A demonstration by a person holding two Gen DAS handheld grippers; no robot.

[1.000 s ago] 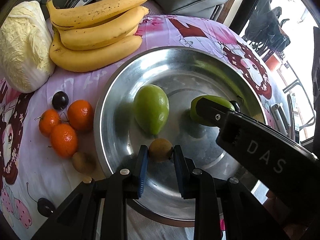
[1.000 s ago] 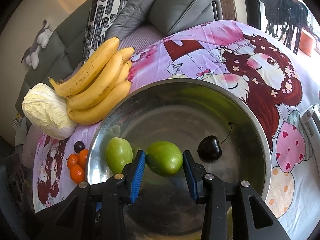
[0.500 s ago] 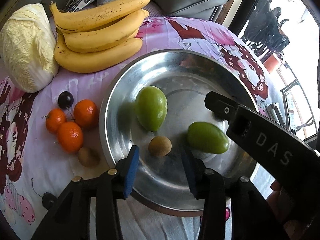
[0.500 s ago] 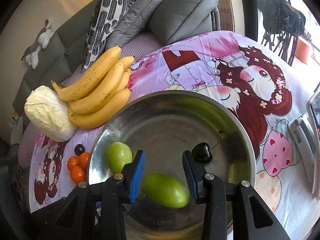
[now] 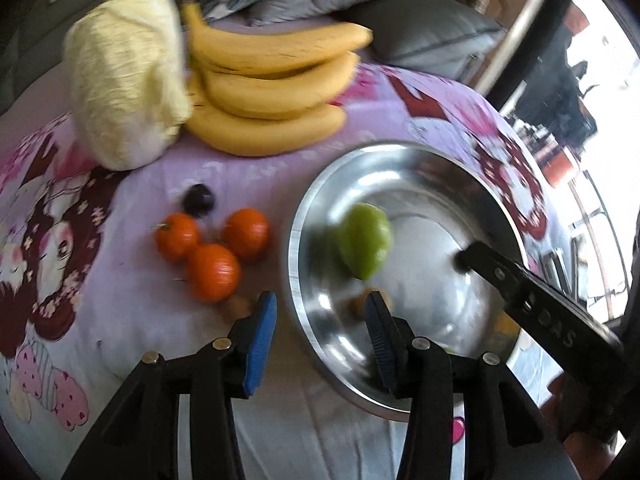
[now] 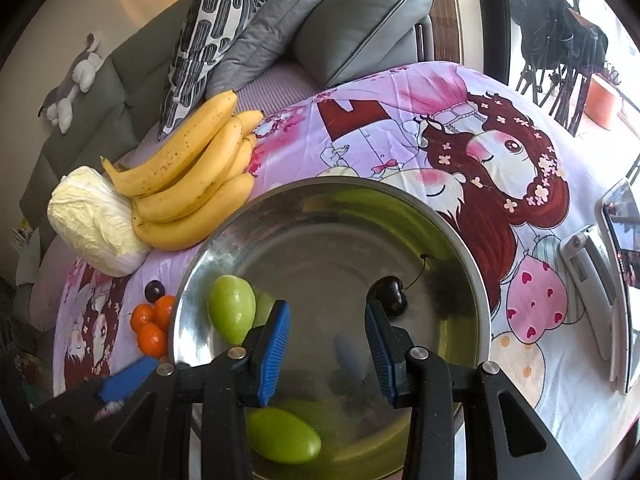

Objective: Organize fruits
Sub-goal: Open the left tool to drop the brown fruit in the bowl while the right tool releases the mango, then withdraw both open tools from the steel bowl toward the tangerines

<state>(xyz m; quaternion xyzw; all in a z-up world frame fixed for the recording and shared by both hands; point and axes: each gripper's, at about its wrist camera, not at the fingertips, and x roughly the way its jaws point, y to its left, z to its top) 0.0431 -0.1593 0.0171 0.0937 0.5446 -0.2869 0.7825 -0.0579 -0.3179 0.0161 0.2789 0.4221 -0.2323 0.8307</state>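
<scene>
Left hand-held gripper spread and empty over tray rim, jaws just opened, right hand-held gripper spread, empty, mango below at 6 o'clock

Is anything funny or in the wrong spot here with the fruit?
One thing stands out: the cabbage is a vegetable lying right against the bananas among the fruit. Nothing looks spilled or broken. Three oranges and a dark cherry still sit on the cloth outside the metal bowl.
</scene>
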